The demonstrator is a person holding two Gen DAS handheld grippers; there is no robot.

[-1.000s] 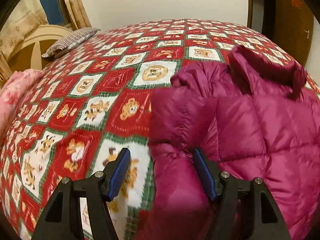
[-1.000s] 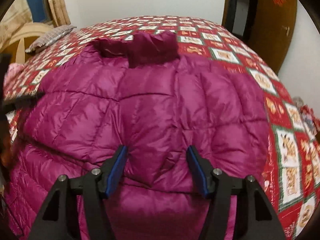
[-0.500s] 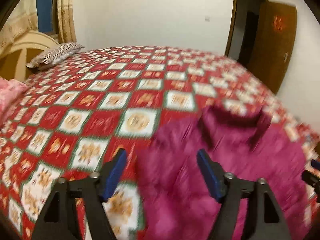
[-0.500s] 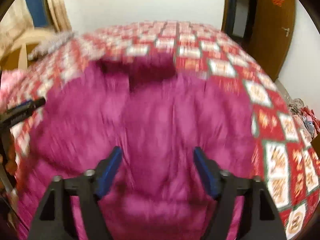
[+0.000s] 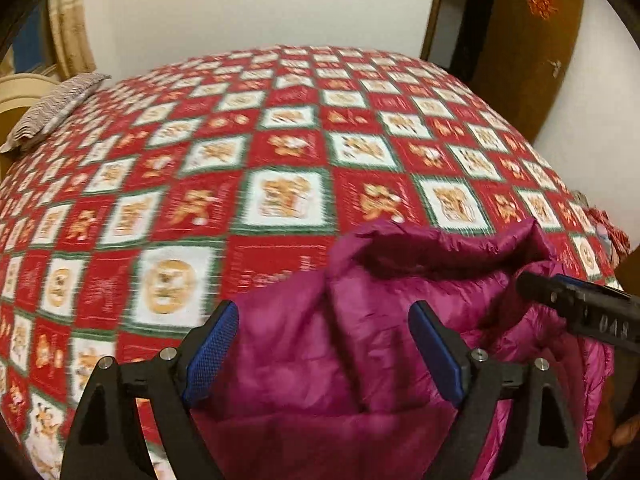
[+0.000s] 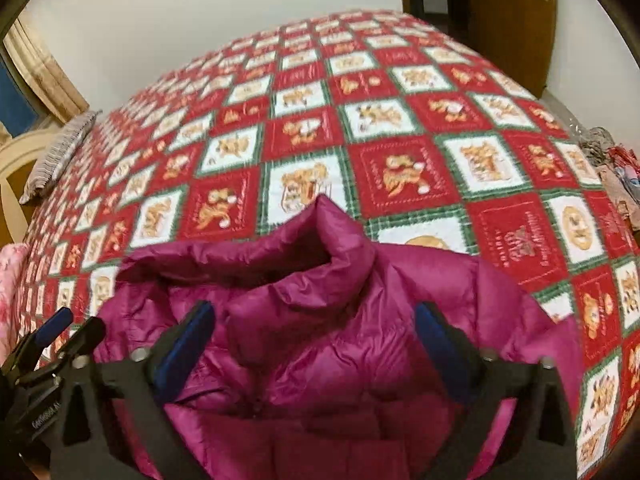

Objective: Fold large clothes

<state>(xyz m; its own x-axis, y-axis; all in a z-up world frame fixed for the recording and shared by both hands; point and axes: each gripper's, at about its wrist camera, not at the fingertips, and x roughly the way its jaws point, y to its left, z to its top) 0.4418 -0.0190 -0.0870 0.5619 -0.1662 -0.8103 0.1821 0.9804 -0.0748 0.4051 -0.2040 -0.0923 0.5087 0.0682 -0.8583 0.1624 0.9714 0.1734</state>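
A magenta quilted puffer jacket point(image 5: 360, 336) lies on the bed with its collar point(image 5: 440, 248) toward the far side; it also shows in the right wrist view point(image 6: 320, 320). My left gripper point(image 5: 324, 344) is open over the jacket's left shoulder area. My right gripper point(image 6: 316, 340) is open over the jacket just below the collar point(image 6: 256, 256). The right gripper's finger shows at the right edge of the left wrist view point(image 5: 576, 308), and the left gripper shows at the lower left of the right wrist view point(image 6: 48, 344). Neither holds cloth.
The bed is covered by a red, white and green bear-pattern quilt point(image 5: 280, 152). A striped pillow point(image 5: 56, 108) lies at the far left by a cream headboard. A brown door point(image 5: 528, 40) stands at the back right. Loose clothes point(image 6: 616, 168) lie off the right bed edge.
Both grippers have moved from the jacket's lower body up toward the collar end. The view now looks over the collar. Both stayed open.
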